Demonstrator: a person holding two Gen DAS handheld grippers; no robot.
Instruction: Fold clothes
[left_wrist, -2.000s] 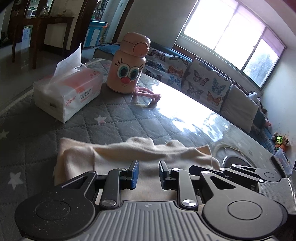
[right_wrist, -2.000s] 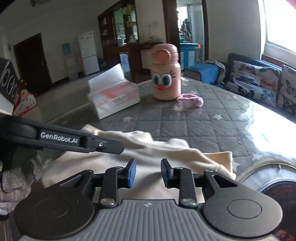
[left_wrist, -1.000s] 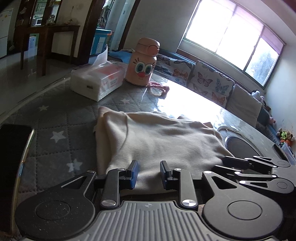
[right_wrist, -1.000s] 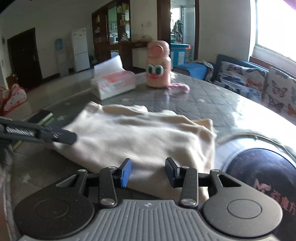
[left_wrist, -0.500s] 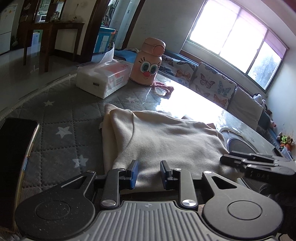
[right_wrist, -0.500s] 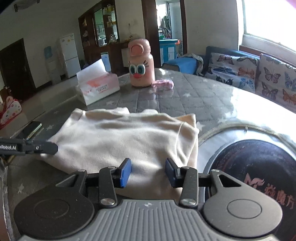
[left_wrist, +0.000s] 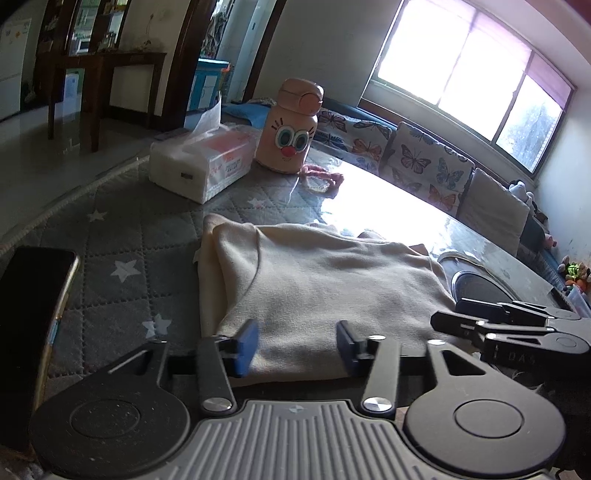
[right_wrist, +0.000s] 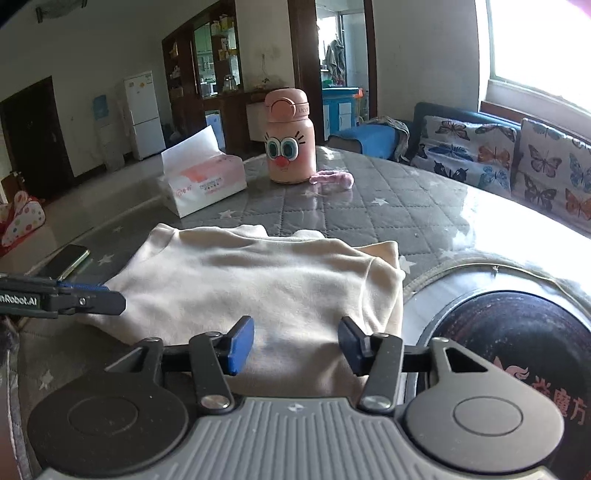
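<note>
Your worktop (right_wrist: 369, 218), the quilted grey star cover, fills both views, and on its near side sits the cream garment (right_wrist: 258, 288), lying as a flat, squared bundle with doubled edges showing at left and right, which reads as folded over itself. Far beyond it stand the tissue box (right_wrist: 207, 184) and the peach cartoon bottle (right_wrist: 290, 144), well clear, so you've got room to work. A phone (left_wrist: 33, 314) lies near the left edge. Now your left gripper (left_wrist: 293, 345): jaws spread wide, holding nothing, the garment's near hem just ahead between them. Your right gripper (right_wrist: 295, 345) matches it, jaws parted and empty over the near right portion. Either another fold is due, or this bundle's done.
</note>
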